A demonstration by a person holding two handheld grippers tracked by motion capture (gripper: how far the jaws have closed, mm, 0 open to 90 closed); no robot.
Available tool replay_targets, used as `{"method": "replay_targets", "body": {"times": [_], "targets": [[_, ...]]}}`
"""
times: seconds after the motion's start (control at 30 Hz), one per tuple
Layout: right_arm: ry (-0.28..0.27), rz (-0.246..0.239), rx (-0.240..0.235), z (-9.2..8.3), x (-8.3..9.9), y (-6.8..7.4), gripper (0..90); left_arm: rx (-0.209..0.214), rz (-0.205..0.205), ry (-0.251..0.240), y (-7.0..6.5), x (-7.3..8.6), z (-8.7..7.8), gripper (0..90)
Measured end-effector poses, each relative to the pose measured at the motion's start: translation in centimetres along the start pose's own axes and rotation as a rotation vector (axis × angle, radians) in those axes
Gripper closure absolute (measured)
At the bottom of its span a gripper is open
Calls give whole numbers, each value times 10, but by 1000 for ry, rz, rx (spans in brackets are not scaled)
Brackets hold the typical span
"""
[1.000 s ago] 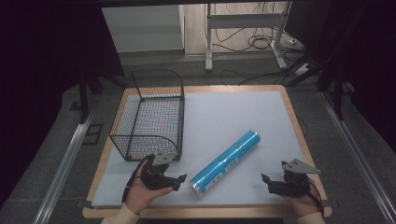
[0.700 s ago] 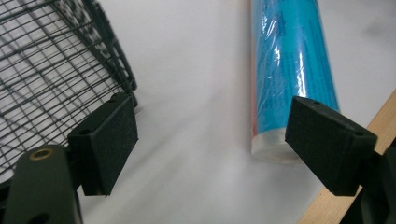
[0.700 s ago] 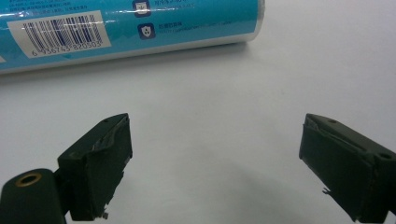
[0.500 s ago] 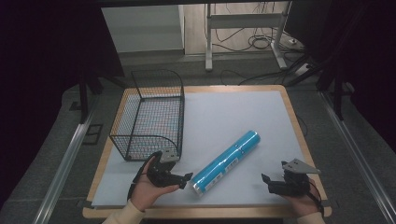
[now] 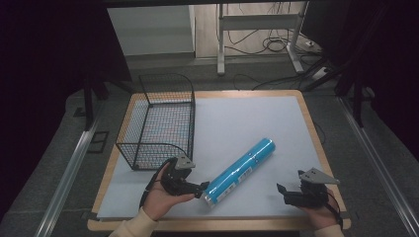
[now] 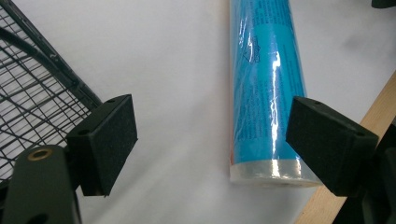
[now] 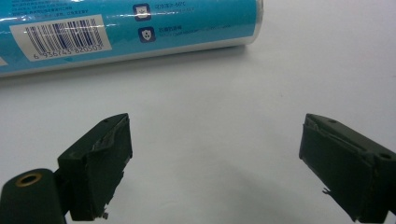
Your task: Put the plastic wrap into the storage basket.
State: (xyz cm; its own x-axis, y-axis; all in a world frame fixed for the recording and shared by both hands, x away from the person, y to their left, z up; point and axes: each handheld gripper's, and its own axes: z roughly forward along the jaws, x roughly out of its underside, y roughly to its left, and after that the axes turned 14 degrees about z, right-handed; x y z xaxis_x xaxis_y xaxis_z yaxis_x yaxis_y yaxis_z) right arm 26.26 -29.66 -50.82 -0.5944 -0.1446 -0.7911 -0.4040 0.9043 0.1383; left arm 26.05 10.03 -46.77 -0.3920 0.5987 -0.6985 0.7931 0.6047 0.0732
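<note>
A blue roll lies diagonally at lower centre of the high view. The left gripper, jaws wide, sits just beside its near end. The right gripper, jaws wide, rests lower right, apart.

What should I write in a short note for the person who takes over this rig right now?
Left tool: open, beside the near end of the blue plastic-wrapped roll, one pad close to that end, not gripping.
Right tool: open, resting apart from the roll, holding nothing.
Roll lies diagonally on the white table mat. Black wire basket stands at the left, with nothing visible inside.
Done: left tool lined up at the roll.
Left: probably close on the roll, lift it, put it in the basket.
</note>
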Motion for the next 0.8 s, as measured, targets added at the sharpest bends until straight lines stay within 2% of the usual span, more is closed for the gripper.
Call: {"method": "replay_targets", "body": {"times": [0.43,0.6,0.8], "targets": [[1,-4,0,1,0,1,99,0,20,1,0,-7,2,165],[-2,-3,-1,0,0,1,99,17,34,11,-2,-20,10,164],[-3,-2,2,-1,0,0,99,14,48,24,-2,-31,14,162]]}}
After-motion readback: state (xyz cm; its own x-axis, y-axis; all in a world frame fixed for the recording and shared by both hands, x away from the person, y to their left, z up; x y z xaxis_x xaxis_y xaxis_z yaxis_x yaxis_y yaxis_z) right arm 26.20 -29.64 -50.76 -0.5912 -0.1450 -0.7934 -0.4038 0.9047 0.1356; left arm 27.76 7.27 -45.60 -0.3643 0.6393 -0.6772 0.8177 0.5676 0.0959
